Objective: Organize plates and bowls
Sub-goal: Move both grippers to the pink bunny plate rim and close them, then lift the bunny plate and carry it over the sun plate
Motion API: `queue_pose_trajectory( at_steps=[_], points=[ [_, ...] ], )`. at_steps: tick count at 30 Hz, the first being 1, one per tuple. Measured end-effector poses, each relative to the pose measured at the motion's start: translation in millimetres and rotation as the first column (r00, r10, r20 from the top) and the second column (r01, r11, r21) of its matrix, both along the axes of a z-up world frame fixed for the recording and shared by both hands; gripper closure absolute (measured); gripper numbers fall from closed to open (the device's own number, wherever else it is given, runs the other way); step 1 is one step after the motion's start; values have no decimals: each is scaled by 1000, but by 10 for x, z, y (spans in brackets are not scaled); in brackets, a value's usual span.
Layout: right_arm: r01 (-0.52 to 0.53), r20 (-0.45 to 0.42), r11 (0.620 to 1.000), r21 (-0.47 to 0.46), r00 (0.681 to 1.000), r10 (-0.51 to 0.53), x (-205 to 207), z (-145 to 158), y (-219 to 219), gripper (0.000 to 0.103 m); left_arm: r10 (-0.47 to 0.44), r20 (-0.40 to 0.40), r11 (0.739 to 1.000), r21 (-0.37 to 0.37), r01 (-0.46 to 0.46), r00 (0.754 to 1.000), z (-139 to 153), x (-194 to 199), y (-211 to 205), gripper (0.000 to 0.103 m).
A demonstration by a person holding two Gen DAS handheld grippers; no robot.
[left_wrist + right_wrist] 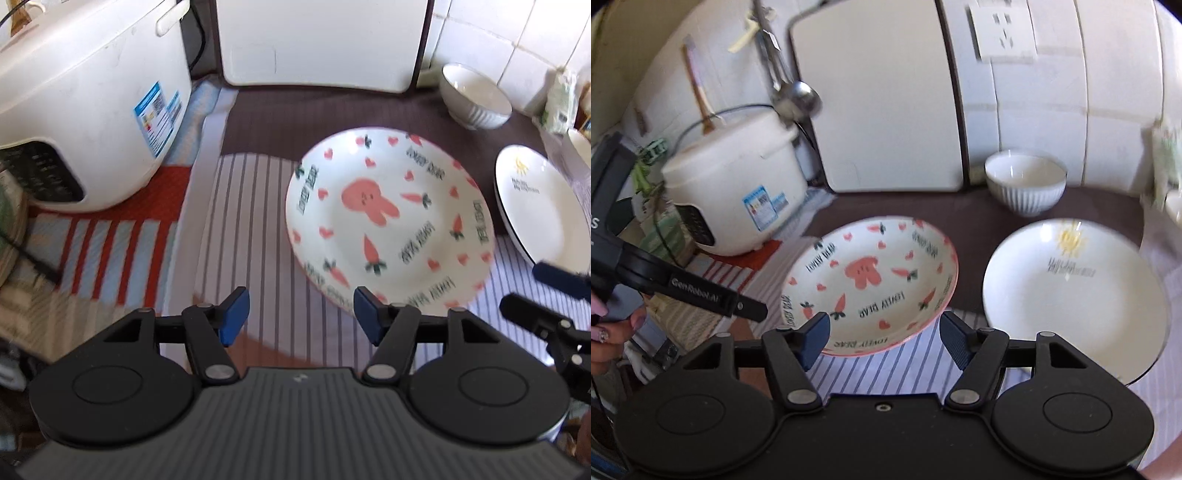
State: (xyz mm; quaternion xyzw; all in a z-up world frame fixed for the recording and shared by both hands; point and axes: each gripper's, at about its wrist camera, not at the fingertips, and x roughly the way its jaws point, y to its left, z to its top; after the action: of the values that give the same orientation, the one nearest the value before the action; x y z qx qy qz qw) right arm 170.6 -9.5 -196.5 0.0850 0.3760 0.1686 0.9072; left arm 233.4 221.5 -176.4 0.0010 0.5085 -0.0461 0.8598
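Tilting downward, both empty tools hover over rabbit plate.

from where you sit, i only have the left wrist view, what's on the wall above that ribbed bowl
Observer: A white wall socket sits on the tiles above the ribbed bowl; your view cuts off below it.
Operator: anything hanging over the rice cooker
Observer: Yes, a metal ladle hangs on the wall just above the rice cooker.
Operator: is the sun plate whole, i only see part
Observer: The right wrist view shows the sun plate as a nearly full round, right of the bunny plate with a gap between them, and the right gripper open and empty.
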Motion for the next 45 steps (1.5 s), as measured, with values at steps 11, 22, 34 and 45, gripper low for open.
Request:
queue_pose_trajectory(
  at_steps=[11, 22, 34, 45],
  points=[
    [97, -165, 990, 99, 983, -79, 267, -467, -23, 32, -6, 26, 997, -78, 8, 1000, -416, 264, 111, 40],
    [149, -190, 982, 117, 974, -125, 479, -543, 34, 77, 31, -1, 980, -195, -30, 1000, -449, 560, 202, 79],
    [244, -307, 943, 229, 937, -168, 614, -621, -141, 86, 3, 46, 992, -126, 3, 999, -397, 478, 89, 82],
    [154, -247, 972, 180, 963, -106, 531, -378, -168, 84, 4, 68, 993, -120, 4, 998, -179, 268, 46, 84]
  ],
)
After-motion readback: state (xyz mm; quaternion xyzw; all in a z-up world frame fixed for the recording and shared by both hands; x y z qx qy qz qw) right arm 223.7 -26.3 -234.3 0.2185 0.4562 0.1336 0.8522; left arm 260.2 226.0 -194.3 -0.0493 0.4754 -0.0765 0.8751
